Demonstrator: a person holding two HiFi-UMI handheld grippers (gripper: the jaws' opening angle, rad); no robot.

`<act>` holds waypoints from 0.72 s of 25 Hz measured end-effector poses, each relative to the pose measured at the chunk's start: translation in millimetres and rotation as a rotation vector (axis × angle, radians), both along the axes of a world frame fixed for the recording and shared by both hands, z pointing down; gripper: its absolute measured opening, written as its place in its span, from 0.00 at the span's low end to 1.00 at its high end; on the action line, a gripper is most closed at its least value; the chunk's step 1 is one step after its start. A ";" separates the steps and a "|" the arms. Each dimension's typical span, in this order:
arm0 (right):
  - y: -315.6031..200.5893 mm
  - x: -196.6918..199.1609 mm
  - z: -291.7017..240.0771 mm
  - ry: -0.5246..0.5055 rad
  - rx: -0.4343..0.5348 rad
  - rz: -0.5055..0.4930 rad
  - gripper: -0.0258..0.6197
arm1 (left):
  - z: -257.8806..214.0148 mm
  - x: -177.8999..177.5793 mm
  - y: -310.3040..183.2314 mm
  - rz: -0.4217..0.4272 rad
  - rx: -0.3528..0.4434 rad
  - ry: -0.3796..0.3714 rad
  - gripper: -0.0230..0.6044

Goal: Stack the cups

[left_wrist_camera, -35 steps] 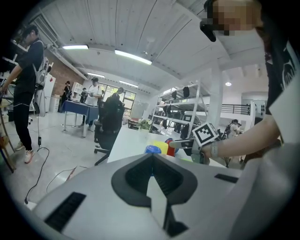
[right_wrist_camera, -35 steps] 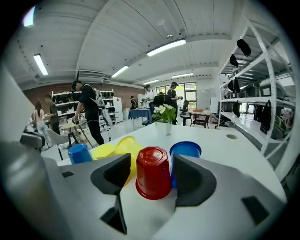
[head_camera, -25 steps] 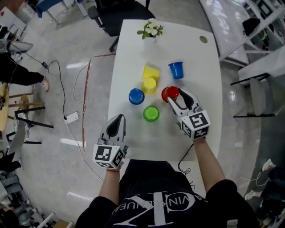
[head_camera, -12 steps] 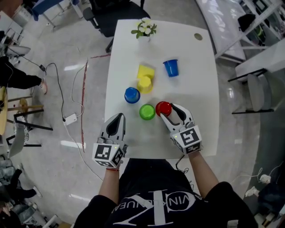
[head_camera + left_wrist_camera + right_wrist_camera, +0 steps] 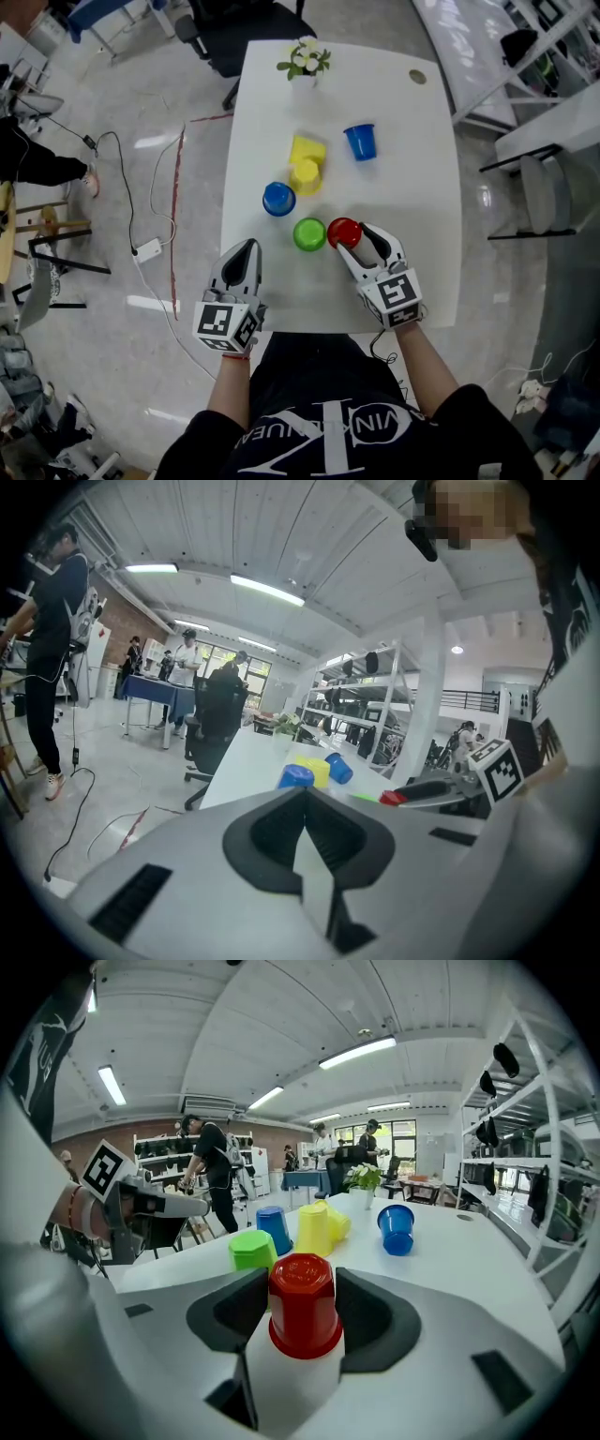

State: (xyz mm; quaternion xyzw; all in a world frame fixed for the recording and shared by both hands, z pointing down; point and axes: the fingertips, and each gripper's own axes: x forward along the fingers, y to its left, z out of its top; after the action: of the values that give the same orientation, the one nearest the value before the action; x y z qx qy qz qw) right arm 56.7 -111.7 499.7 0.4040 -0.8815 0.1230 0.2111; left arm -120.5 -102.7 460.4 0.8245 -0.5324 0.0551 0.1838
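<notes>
An upside-down red cup (image 5: 344,232) (image 5: 303,1302) stands on the white table (image 5: 412,178), right beside an upside-down green cup (image 5: 309,234) (image 5: 251,1249). My right gripper (image 5: 355,240) (image 5: 303,1335) is shut on the red cup, its pads against the cup's sides; the jaws have just been opening slightly. Farther back stand an upside-down blue cup (image 5: 278,199) and a yellow cup (image 5: 307,176), with another yellow cup (image 5: 307,150) and a blue cup (image 5: 359,141) lying on their sides. My left gripper (image 5: 246,251) (image 5: 305,832) is shut and empty at the table's near left edge.
A small potted plant (image 5: 305,61) stands at the table's far edge. A black office chair (image 5: 234,28) sits beyond it. Cables and a power strip (image 5: 150,248) lie on the floor to the left. Shelving (image 5: 544,1147) stands to the right.
My right gripper has carried the red cup nearer and leftward, from beside the yellow cups to right beside the green cup. The left gripper has stayed where it was.
</notes>
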 end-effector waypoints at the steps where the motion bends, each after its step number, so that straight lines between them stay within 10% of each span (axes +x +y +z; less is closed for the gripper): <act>1: 0.0 -0.7 -1.8 -0.017 -0.003 -0.001 0.42 | 0.2 0.1 0.0 0.001 -0.001 0.001 0.04; 18: -59.7 28.0 -45.3 -0.099 0.024 -0.011 0.48 | -2.6 -4.4 -5.1 0.009 0.008 0.010 0.04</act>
State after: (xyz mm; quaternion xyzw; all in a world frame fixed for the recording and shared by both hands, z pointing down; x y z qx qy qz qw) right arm 84.7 -171.4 454.4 0.3952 -0.8945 0.1312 0.1629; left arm -124.9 -107.8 457.8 0.8278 -0.5281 0.0497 0.1827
